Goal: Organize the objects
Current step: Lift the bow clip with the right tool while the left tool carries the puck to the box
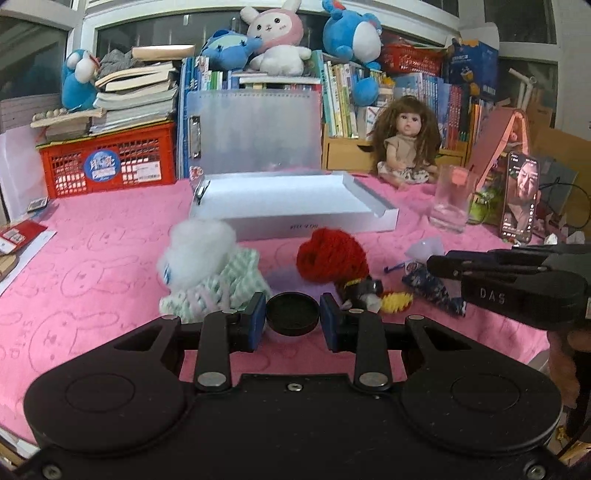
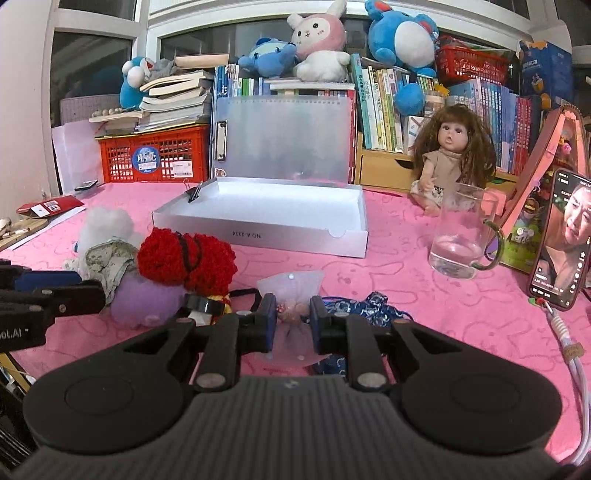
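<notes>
Two grippers work over a pink cloth (image 2: 424, 306). The left gripper (image 1: 293, 314) has its jaws closed on one round black lid (image 1: 293, 313); the right gripper (image 2: 291, 317) pinches one sheer pouch (image 2: 290, 291) with small pinkish things inside. One white box (image 2: 266, 218) lies open and empty at mid-table, a black binder clip (image 2: 194, 192) on its left rim. In front of it sit five loose things: one white plush (image 1: 199, 254) in a green checked dress, one red yarn doll (image 1: 330, 258), one lilac plush (image 2: 147, 299) seen only from the right wrist, one blue patterned pouch (image 1: 436, 286) and the sheer one in the jaws. One glass mug (image 2: 463, 236) holds a little water. One phone (image 2: 561, 240) stands lit at the right edge. One long-haired doll (image 2: 452, 155) sits behind the mug. At the back are two red crates (image 2: 153, 157), the left one stacked with books, and five plush toys on the shelves: four blue (image 2: 402, 33), one pink rabbit (image 2: 317, 40)
</notes>
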Tool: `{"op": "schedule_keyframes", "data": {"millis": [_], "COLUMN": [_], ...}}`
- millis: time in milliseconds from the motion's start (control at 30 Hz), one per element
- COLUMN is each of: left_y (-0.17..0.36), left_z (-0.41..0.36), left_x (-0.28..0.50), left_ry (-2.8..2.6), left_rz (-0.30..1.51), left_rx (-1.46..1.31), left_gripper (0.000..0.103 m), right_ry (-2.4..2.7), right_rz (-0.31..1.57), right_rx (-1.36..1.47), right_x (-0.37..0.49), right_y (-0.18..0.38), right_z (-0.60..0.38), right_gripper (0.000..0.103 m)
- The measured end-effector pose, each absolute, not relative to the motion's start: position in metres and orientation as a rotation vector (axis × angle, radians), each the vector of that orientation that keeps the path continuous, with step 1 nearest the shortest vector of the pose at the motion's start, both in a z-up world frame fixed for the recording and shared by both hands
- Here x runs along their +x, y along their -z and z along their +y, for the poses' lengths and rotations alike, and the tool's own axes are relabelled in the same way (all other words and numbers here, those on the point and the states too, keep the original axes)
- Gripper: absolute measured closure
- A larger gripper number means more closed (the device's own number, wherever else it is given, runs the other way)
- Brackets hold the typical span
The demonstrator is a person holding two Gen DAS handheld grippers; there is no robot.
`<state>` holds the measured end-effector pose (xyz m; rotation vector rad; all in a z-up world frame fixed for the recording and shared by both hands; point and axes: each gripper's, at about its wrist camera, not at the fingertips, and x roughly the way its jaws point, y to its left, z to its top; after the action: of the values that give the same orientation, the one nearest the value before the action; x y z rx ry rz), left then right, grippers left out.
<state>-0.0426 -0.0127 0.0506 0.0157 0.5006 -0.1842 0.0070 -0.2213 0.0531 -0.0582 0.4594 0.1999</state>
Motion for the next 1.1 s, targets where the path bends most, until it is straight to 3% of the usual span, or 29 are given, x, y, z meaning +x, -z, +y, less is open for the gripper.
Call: {"op": "schedule_keyframes", "data": {"millis": [733,1100], "left_y": [-0.089,-0.097], "left_z": [0.002,0.011], "left_x": [0.029,0.068], "left_ry": [0.196,0.213], "left_rz": [0.467,0.477], "left_rx": [-0.05,-0.052], "left_gripper": [0.073,0.073], "right_ry": [-0.212,-0.256], "right_rz": [0.357,0.406], "right_rx": [-0.06,-0.068], "right_x": [0.037,0.071], "right_y": [-0.089,-0.092], "right_z": [-0.221,-0.208], "right_gripper": [0.08,0.08]}}
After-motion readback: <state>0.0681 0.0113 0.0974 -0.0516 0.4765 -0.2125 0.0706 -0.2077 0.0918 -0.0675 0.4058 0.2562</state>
